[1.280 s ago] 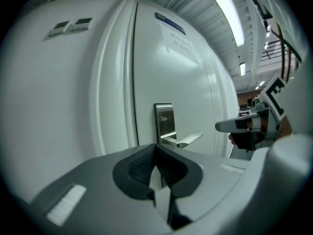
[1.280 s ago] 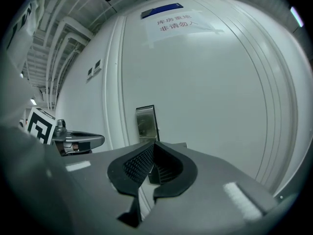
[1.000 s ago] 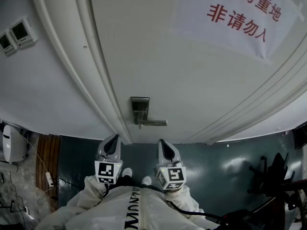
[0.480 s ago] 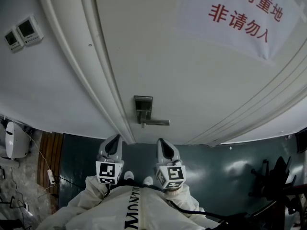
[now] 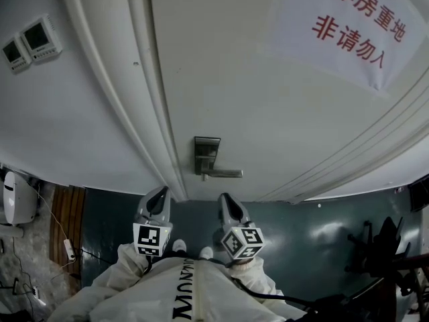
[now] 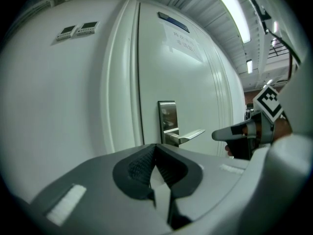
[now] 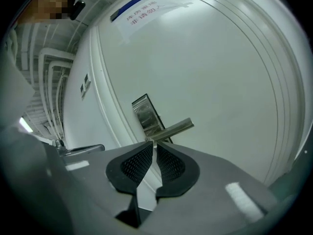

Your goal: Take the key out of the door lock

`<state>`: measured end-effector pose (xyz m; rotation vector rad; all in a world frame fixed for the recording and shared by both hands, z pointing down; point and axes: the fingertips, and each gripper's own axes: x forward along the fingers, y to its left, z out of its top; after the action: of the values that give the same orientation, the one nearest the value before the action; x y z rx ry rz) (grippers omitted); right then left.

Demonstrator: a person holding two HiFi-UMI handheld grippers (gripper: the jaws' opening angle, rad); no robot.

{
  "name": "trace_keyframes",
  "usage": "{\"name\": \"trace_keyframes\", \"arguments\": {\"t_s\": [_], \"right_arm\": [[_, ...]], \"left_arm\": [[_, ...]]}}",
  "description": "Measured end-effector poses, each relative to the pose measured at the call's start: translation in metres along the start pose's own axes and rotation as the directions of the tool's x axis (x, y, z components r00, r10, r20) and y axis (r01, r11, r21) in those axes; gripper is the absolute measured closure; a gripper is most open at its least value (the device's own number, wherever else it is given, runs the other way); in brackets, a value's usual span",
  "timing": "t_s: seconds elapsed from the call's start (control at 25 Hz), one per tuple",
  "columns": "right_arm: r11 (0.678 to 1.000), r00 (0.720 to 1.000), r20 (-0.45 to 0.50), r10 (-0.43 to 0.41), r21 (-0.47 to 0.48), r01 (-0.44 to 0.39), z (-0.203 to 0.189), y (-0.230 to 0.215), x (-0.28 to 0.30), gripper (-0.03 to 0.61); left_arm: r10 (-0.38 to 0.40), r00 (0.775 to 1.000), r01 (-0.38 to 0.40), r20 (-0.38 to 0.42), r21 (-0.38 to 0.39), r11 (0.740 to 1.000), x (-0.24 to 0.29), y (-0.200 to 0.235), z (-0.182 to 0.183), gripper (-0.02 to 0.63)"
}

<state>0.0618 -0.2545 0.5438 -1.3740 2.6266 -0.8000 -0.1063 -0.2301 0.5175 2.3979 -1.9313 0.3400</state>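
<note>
At the door: the white door (image 5: pixel 268 113) stands shut. The steel lock plate (image 5: pixel 206 154) sits near its left edge, with the lever handle (image 5: pixel 226 174) level and pointing right.
Key: no view shows it clearly. I judge it sits in the lock plate under the lever handle, too small to make out from this far back.
Left gripper: the left gripper (image 5: pixel 159 194) is held low in front of the person's body, well apart from the lock plate. Its jaws are closed together on nothing. It looks parked out of the way, since pulling a key needs only one tool.
Right gripper: the right gripper (image 5: pixel 226 198) hangs beside the left one, also well short of the door, and its own view looks up at the lever handle. Its jaws are opening, with a narrow slit between the pads and nothing in it, probably to make room for the key's head.
Step in hand: the approach, as I judge it; nothing on the lock is touched yet.
Next move calls for: bringing the right gripper in under the lever handle, lining the slit up with the flat of the key, then pulling straight out so the key does not bind.
Surroundings: a paper notice (image 5: pixel 348 32) with red characters hangs high on the door. Two small wall panels (image 5: pixel 30 42) sit left of the frame, and the dark floor (image 5: pixel 301 227) lies below.
</note>
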Motion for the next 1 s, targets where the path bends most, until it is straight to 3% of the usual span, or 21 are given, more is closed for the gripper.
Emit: {"name": "trace_keyframes", "arguments": {"t_s": [0.12,0.24,0.32,0.48,0.8,1.0], "right_arm": [[0.991,1.000,0.005,0.010,0.135,-0.011,-0.007,-0.007,0.004,0.540],[0.942,0.999,0.025,0.028,0.333,-0.035,-0.014,-0.019,0.010,0.512],[0.878,0.998,0.043,0.044,0.475,-0.059,-0.021,-0.026,0.015,0.505],[0.701,0.993,0.071,0.091,0.704,-0.114,-0.041,-0.033,0.028,0.463],[0.494,0.981,0.126,0.145,0.850,-0.182,-0.063,-0.036,0.062,0.449],[0.430,0.980,0.133,0.148,0.884,-0.185,-0.070,-0.038,0.081,0.446]], "left_arm": [[-0.010,1.000,0.010,0.001,-0.002,1.000,0.002,0.001,0.000,0.614],[-0.018,1.000,0.018,0.005,0.001,1.000,0.003,0.001,0.002,0.614],[-0.024,1.000,0.024,0.006,0.003,1.000,0.003,0.000,0.004,0.614],[-0.030,1.000,0.030,0.007,0.013,0.999,0.001,0.001,0.007,0.614],[-0.012,1.000,0.012,0.003,0.032,0.999,-0.004,0.009,0.010,0.614],[0.005,1.000,-0.005,-0.003,0.041,0.999,-0.009,0.015,0.010,0.614]]}}
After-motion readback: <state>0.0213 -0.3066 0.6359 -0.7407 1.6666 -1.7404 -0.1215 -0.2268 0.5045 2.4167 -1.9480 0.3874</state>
